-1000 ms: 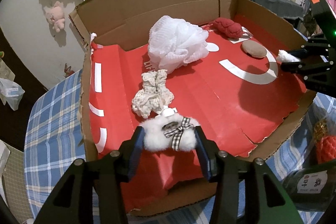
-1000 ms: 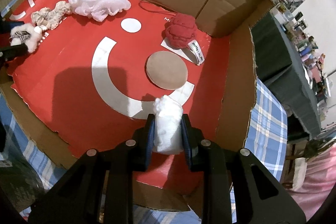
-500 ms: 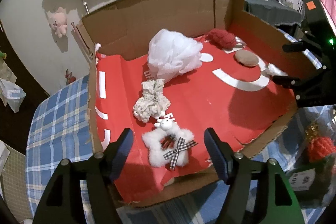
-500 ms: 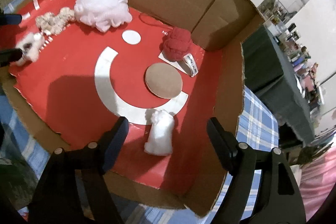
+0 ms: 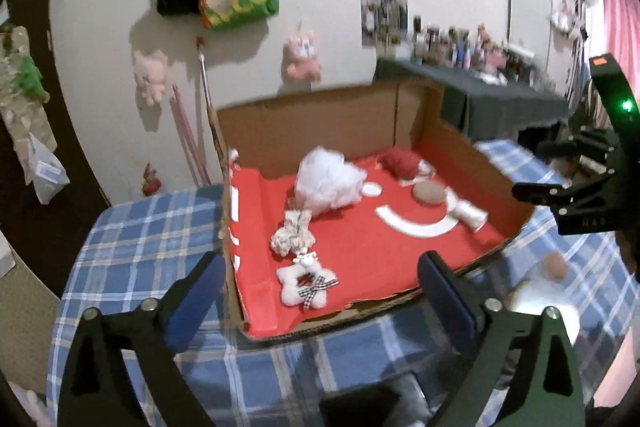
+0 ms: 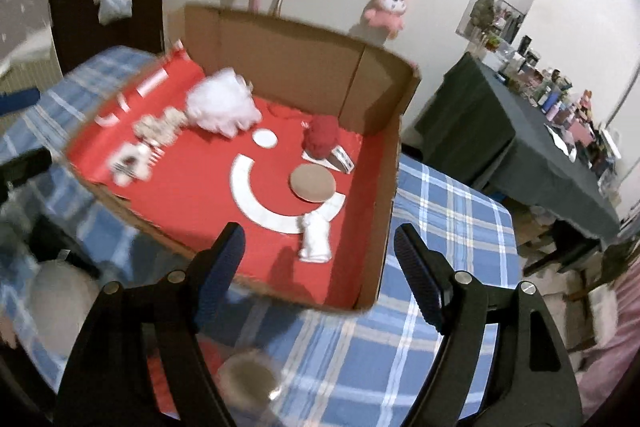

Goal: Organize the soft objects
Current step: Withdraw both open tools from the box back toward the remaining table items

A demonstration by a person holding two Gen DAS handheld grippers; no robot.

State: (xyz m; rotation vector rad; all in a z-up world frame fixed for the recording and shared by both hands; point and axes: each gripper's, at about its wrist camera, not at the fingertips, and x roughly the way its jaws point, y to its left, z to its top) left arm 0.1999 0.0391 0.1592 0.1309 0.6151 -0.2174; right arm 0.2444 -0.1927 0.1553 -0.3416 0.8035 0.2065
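Jaws of my left hand-held gripper (image 5: pixel 320 291) stand wide apart and hold nothing; it hangs over the near edge of the worktop (image 5: pixel 140 227), outside the cardboard box (image 5: pixel 320 111). Straight ahead of it, just inside the near left corner of the box, lies the white star-shaped plush with a checked bow (image 5: pixel 306 285). Behind that plush I see the cream crochet scrunchie (image 5: pixel 292 235), its long axis running away from me, and then the white mesh bath pouf (image 5: pixel 328 183).

My right hand-held gripper (image 6: pixel 320 263) is also spread open and empty, outside the near wall of the box. Just ahead of it, on the red floor close to the right wall, lies the small white fluffy roll (image 6: pixel 316 237), its long axis pointing away from the gripper. Beyond it are the flat brown round pad (image 6: pixel 312 183) and the red knitted piece (image 6: pixel 322 137) near the back corner.

I judge that all five soft things in the box are settled, so the coming move depends on what waits outside it. This is difficult to read. In the left view a pale blurred thing (image 5: pixel 544 307) lies on the worktop to the right of the box, nearer to my right hand. In the right view, blurred round shapes (image 6: pixel 248 379) sit below the jaws, partly covered by the gripper body. I cannot tell what these are.
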